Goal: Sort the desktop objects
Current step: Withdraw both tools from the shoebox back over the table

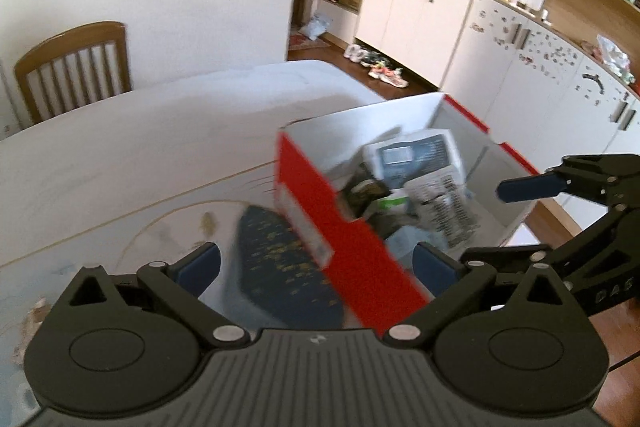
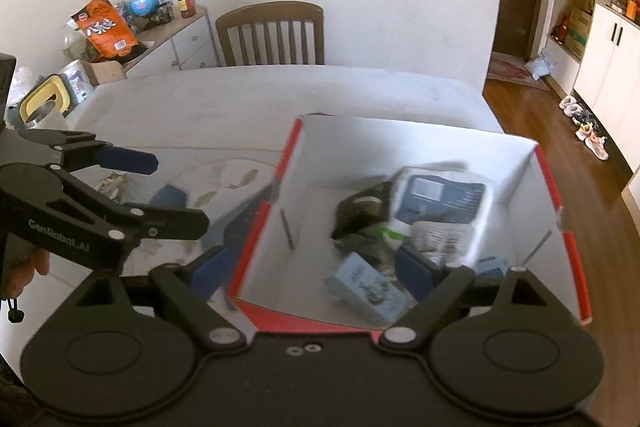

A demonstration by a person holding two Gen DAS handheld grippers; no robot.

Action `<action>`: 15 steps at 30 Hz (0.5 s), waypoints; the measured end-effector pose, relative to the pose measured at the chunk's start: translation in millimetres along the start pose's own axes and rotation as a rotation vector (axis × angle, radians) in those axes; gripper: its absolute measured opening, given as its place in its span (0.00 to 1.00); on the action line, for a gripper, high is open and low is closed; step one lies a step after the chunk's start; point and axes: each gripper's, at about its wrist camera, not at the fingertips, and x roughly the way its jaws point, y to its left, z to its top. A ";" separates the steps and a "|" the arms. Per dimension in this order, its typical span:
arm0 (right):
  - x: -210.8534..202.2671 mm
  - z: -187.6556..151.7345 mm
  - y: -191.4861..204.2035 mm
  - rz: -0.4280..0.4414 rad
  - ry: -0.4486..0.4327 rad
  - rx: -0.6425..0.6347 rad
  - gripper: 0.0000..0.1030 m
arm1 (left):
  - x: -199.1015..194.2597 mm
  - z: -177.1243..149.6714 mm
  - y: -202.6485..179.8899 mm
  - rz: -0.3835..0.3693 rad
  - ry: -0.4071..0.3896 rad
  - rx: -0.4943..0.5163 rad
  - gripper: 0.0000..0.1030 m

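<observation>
A red-and-white cardboard box point(image 1: 320, 215) point(image 2: 568, 243) stands on the white table point(image 1: 120, 147) point(image 2: 240, 99). Inside lie several items: a blue-and-white packet point(image 2: 440, 199) point(image 1: 416, 155), a dark pouch point(image 2: 360, 211), a printed leaflet point(image 1: 444, 199), a light blue packet point(image 2: 364, 287) and a pen point(image 2: 287, 229). My left gripper point(image 1: 316, 259) is open and empty, straddling the box's near red wall. My right gripper point(image 2: 308, 271) is open and empty over the box's near edge. A dark blue patterned object point(image 1: 280, 259) lies on the table beside the box.
A wooden chair point(image 2: 272, 35) point(image 1: 76, 71) stands at the table's far side. A side cabinet with snack bags and jars point(image 2: 120, 27) is at the far left. White cupboards point(image 1: 440, 7) and shoes on the wood floor point(image 2: 584, 127) are to the right.
</observation>
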 end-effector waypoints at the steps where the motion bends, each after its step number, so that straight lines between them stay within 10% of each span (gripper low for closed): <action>1: 0.9 1.7 4.4 0.003 -0.001 -0.002 0.87 | -3.6 -3.2 6.9 0.022 -0.004 -0.004 1.00; 15: 33.1 27.7 87.4 0.082 -0.003 -0.078 0.87 | -41.4 -46.6 95.3 0.107 -0.006 -0.094 1.00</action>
